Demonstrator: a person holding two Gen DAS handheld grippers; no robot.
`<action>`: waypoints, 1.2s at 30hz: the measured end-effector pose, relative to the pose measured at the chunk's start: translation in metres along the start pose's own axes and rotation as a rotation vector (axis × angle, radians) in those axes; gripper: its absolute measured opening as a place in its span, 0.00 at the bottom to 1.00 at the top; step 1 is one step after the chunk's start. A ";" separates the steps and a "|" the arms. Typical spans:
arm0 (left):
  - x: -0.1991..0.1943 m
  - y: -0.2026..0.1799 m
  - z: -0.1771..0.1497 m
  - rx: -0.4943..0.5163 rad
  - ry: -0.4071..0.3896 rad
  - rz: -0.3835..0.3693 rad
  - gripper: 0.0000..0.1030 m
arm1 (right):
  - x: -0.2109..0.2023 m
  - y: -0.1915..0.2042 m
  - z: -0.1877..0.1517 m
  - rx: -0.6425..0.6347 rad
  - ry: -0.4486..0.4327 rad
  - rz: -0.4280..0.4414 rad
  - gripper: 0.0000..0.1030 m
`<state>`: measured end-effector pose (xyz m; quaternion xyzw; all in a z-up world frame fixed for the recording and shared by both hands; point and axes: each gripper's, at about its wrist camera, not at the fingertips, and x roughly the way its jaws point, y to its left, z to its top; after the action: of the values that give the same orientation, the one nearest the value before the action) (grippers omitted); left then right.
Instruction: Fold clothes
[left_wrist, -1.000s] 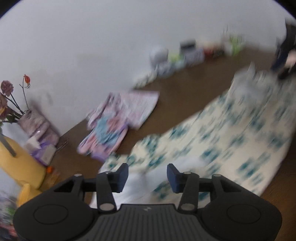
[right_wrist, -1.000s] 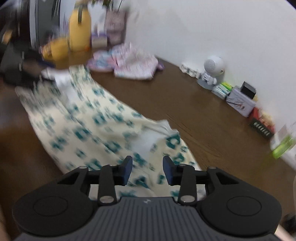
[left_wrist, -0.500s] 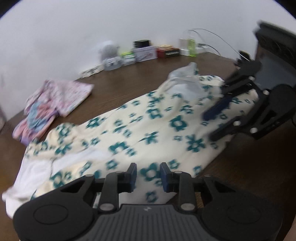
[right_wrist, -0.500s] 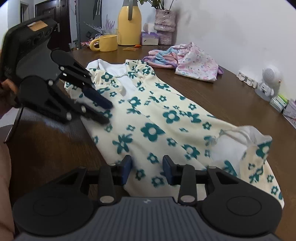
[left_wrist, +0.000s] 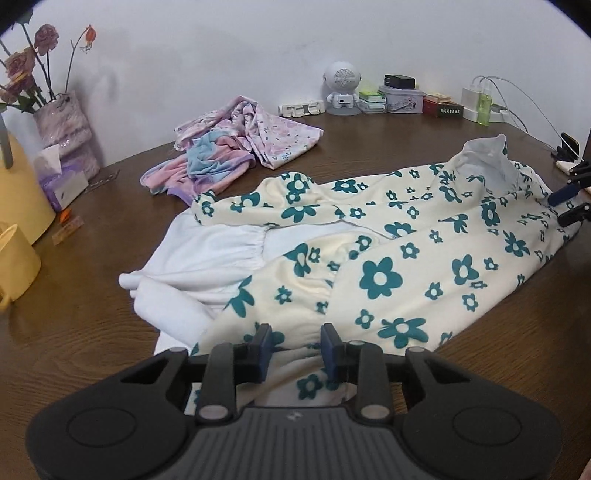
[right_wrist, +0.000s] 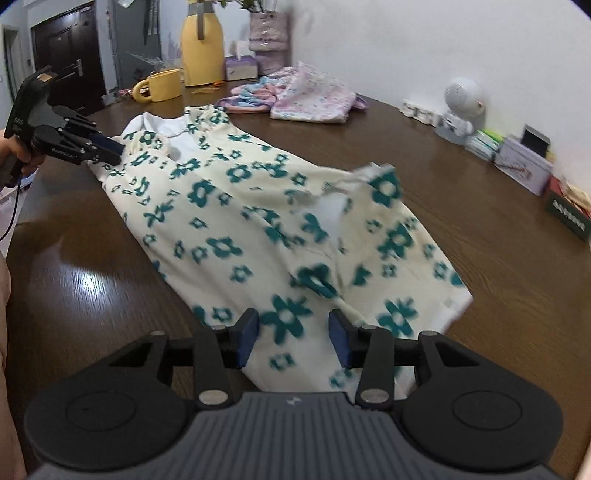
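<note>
Swung back from the half-second-earlier view, with vase (left_wrist: 62, 122) and yellow jug (left_wrist: 18, 192) once more at left in the left wrist view. Lowered close over the near edge of the floral garment (left_wrist: 388, 258): left gripper (left_wrist: 295, 347), jaws part open, cloth lying between the pads, no pinch visible. Held likewise at the far end: right gripper (right_wrist: 293, 338), jaws opening, printed cloth between them, apparently unpressed. Spread lengthwise across the brown table (left_wrist: 74, 332), the garment (right_wrist: 258, 221) lay rumpled, white lining (left_wrist: 207, 254) turned out near the left gripper and a flap turned up at the other end. Seen from the right wrist view, left gripper (right_wrist: 107, 149) at the garment's corner, a hand (right_wrist: 18, 155) on its grip. Left aside near the wall: a pink heap (left_wrist: 236, 147) of other clothes, well apart.

Judged to be the step of taking hold of both ends ahead of a first fold. Called for next: closing both sets of jaws on the cloth edge, picking up all layers, then lifting evenly so as not to drag the lining further out.
</note>
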<state>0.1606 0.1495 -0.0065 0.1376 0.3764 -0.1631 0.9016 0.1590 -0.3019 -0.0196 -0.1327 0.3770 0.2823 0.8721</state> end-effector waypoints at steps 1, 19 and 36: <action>0.000 0.000 0.000 0.005 0.001 0.008 0.28 | -0.002 -0.002 -0.003 0.003 0.005 -0.015 0.39; -0.032 -0.003 -0.007 -0.090 0.018 0.082 0.35 | -0.007 -0.005 -0.016 0.098 -0.028 -0.072 0.40; -0.008 0.015 -0.021 -0.025 0.058 0.280 0.26 | -0.010 0.002 -0.014 0.092 -0.005 -0.100 0.40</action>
<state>0.1476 0.1724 -0.0134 0.1824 0.3814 -0.0268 0.9058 0.1443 -0.3100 -0.0220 -0.1104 0.3801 0.2213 0.8913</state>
